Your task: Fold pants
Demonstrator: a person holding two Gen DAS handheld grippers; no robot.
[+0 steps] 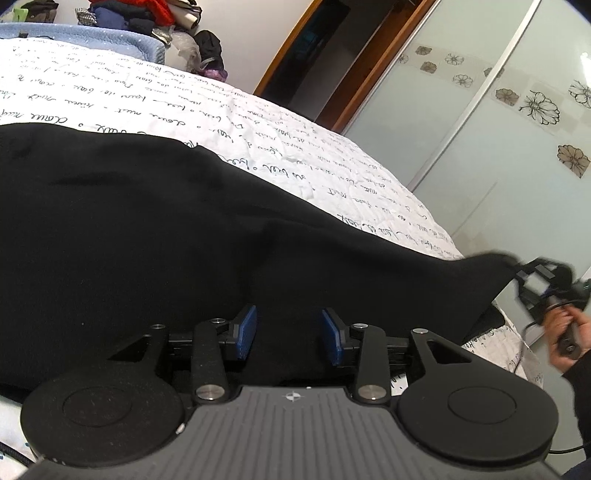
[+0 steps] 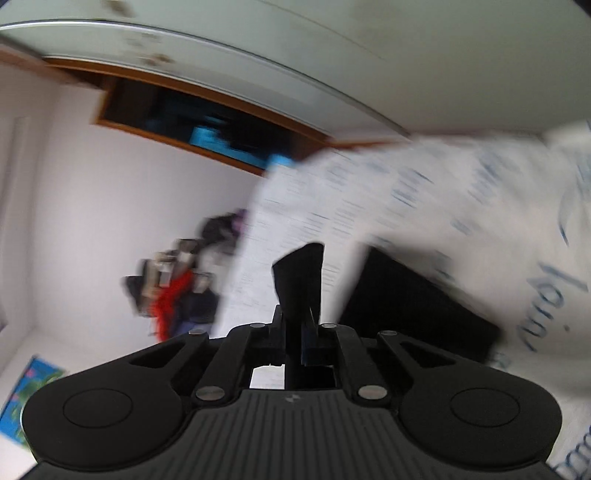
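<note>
Handwriting-style dark script runs in rows all over the white printed bed sheet [image 1: 258, 122], seen upside down from the left wrist, and no word of it reads for sure. From the right wrist it's blurred; large blue letters at the sheet's edge [image 2: 546, 306] look like "loin", uncertain.

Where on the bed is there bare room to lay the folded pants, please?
The script-print bedsheet lies bare between the black pants and the blue blanket, and along the wardrobe doors. The clothes pile crowds the far end; the right gripper occupies the near corner.
</note>
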